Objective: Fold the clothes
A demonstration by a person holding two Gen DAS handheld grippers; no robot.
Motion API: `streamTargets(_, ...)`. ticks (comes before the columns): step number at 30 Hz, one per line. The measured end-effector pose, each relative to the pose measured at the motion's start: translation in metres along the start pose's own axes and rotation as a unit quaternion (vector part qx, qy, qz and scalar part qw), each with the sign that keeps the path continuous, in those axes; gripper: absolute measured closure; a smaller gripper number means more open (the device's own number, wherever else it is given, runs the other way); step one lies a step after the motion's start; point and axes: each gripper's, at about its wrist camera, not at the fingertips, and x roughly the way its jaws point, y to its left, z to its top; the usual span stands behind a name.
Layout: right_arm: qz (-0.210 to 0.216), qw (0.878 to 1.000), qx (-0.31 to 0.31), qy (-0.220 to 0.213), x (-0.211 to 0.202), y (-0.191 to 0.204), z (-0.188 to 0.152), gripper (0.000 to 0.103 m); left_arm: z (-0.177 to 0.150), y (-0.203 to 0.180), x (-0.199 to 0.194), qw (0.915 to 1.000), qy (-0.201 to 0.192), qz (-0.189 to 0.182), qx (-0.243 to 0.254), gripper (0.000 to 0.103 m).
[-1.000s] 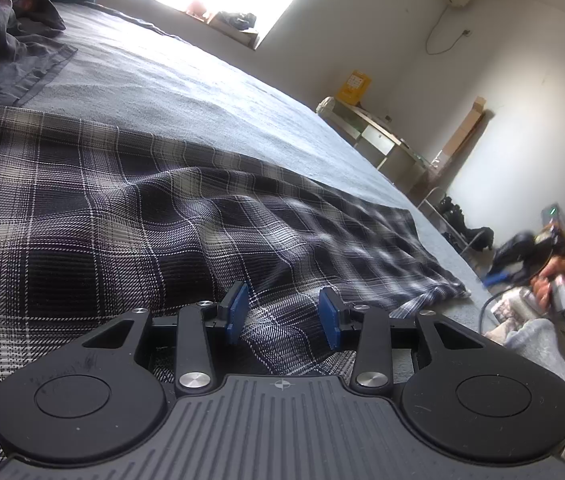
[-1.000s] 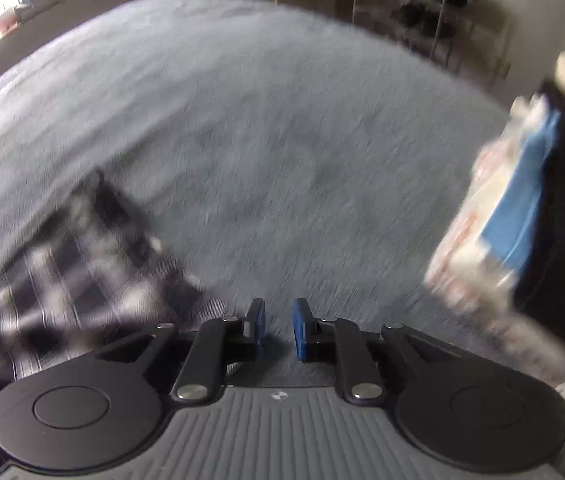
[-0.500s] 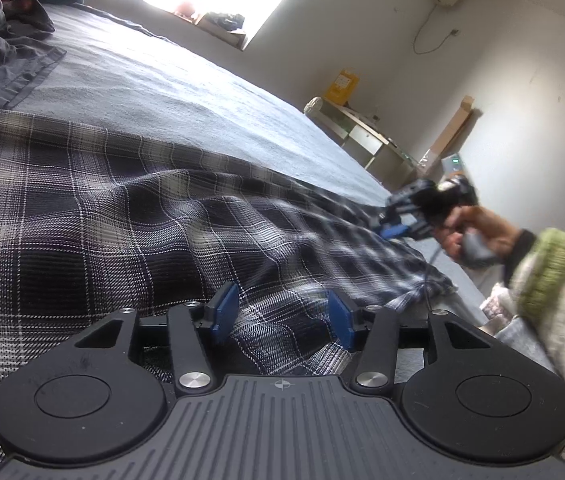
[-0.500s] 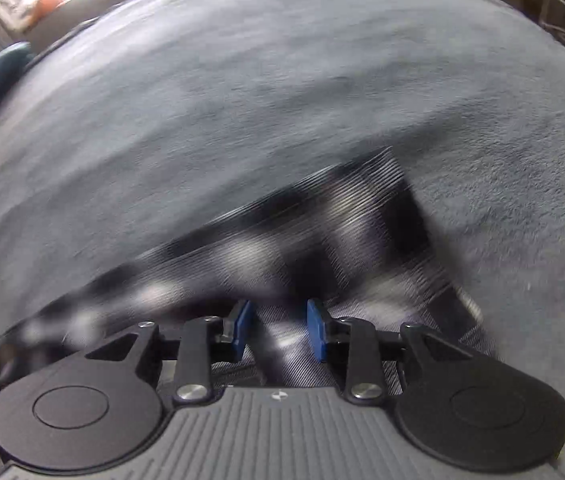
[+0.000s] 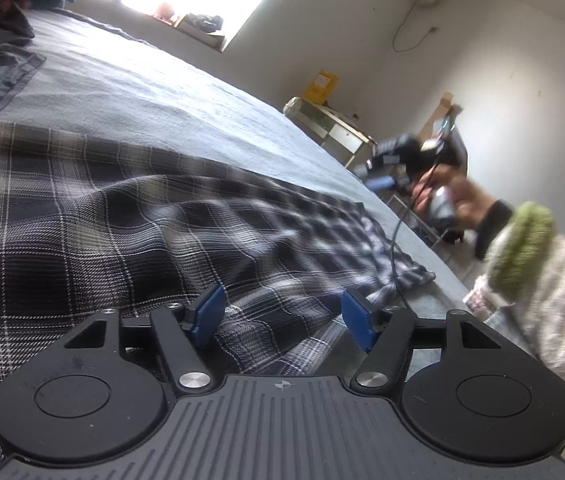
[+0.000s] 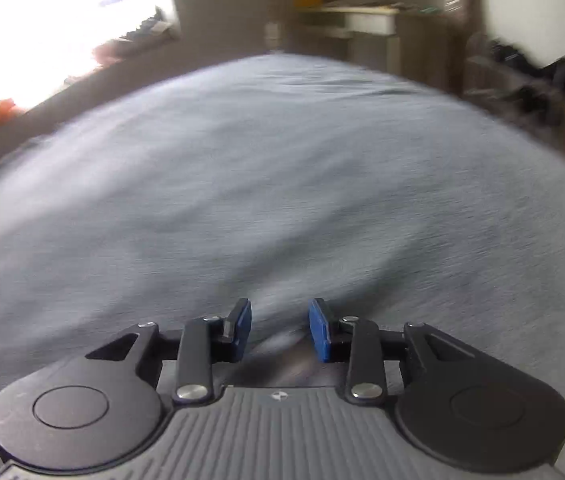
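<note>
Grey bed fills both views. Our plaid shirt sprawls across the left view's middle. The left hand-held gripper has just been opening, spread right over its hem; the right hand-held gripper, parted and empty, sits farther off.

Black grippers, blue pads; cream knit sleeve, green cuff
</note>
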Motion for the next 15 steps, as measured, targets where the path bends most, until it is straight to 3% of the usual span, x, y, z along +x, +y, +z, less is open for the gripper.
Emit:
streamTargets(3, 0.115, 0.988, -0.066, 0.078, -0.029, 0.056, -0.022, 0.067, 0.000, -0.008, -0.001, 0.9997, 0.013, -0.007, 0.018, 0.037)
streamTargets(6, 0.189, 0.951, -0.188, 0.156, -0.042, 0.134, -0.066, 0.062, -0.004, -0.015, 0.000, 0.9986, 0.031, -0.006, 0.042, 0.036)
streamTargets(9, 0.208, 0.919, -0.258, 0.212, -0.023, 0.193, -0.114, 0.062, -0.005, -0.015, 0.004, 0.9983, 0.038, -0.008, 0.043, 0.035)
streamTargets(11, 0.190, 0.915, -0.271, 0.229, 0.003, 0.218, -0.138, 0.062, -0.005, -0.009, 0.004, 0.9987, 0.033, -0.023, 0.031, 0.035)
streamTargets(13, 0.180, 0.928, -0.261, 0.196, 0.017, 0.230, -0.137, 0.062, -0.005, -0.003, 0.003, 0.9987, 0.031, -0.036, 0.018, 0.035)
streamTargets(15, 0.162, 0.948, -0.238, 0.135, 0.011, 0.231, -0.116, 0.063, -0.004, 0.001, 0.002, 0.9984, 0.029, -0.047, 0.009, 0.035)
